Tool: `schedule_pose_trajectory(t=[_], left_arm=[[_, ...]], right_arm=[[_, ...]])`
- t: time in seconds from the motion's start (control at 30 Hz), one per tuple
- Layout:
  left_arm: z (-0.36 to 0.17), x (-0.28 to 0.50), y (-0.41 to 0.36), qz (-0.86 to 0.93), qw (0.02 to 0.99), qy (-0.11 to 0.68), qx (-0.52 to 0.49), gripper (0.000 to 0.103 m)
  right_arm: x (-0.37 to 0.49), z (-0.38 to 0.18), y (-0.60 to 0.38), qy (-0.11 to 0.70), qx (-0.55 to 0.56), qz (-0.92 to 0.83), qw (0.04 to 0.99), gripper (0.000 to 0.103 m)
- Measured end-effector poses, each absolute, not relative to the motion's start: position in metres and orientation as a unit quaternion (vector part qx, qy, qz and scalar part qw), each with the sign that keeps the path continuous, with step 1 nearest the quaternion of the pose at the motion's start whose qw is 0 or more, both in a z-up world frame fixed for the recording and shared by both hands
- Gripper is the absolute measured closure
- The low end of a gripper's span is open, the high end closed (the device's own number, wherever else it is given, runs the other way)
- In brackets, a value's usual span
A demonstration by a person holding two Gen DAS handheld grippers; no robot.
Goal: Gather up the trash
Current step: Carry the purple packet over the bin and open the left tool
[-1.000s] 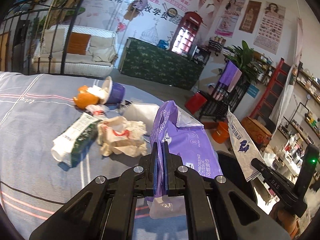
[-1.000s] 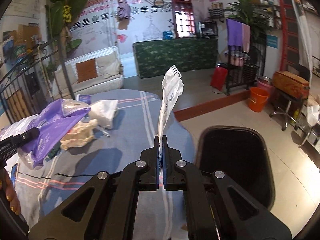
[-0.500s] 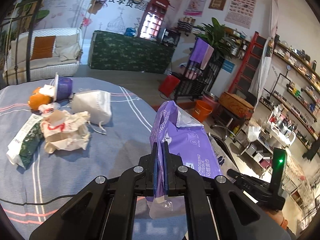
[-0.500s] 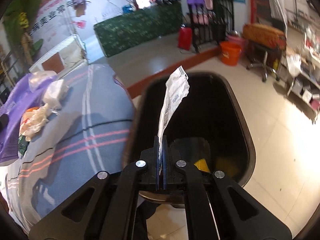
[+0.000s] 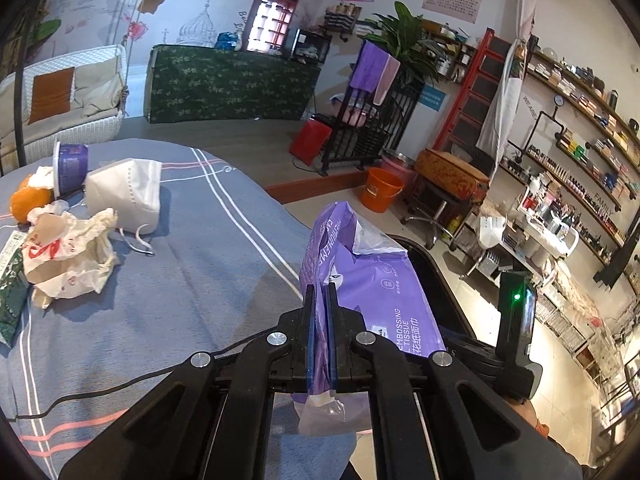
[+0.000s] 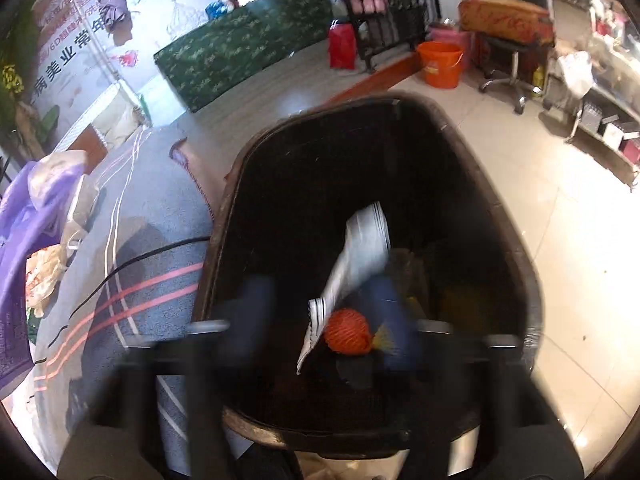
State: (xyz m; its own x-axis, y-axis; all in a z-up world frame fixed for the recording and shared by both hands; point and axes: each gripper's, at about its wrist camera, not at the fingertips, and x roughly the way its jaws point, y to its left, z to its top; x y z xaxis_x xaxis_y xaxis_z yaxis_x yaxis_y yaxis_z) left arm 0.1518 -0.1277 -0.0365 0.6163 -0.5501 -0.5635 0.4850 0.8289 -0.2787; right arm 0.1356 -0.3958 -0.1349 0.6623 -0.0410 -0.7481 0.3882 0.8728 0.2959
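- Left gripper [image 5: 320, 332]: jaws clamped on purple tissue pack [image 5: 372, 280].
- Right gripper [image 6: 320, 320]: jaws apart, blurred; white wrapper [image 6: 356, 256] was loose inside black bin [image 6: 500, 208].

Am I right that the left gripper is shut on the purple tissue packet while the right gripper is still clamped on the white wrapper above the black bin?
Not quite. The left gripper is shut on the purple tissue packet, but the right wrist view shows the right gripper open, blurred fingers apart, and the white wrapper loose inside the black bin.
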Motion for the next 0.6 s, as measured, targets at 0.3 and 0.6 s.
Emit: schedule_pose_trajectory(t=[0.3, 0.6], left_arm=[[-0.05, 0.158, -0.165, -0.32, 0.879, 0.352, -0.024, 0.098], [-0.059, 0.166, -0.221, -0.355, 0.859, 0.369, 0.012, 0.097]], right_arm=[[0.109, -0.103, -0.414, 0.351, 0.201, -0.17, 0.899, 0.031], [0.069, -0.071, -0.458, 0.282, 0.228, -0.241, 0.9, 0.024]])
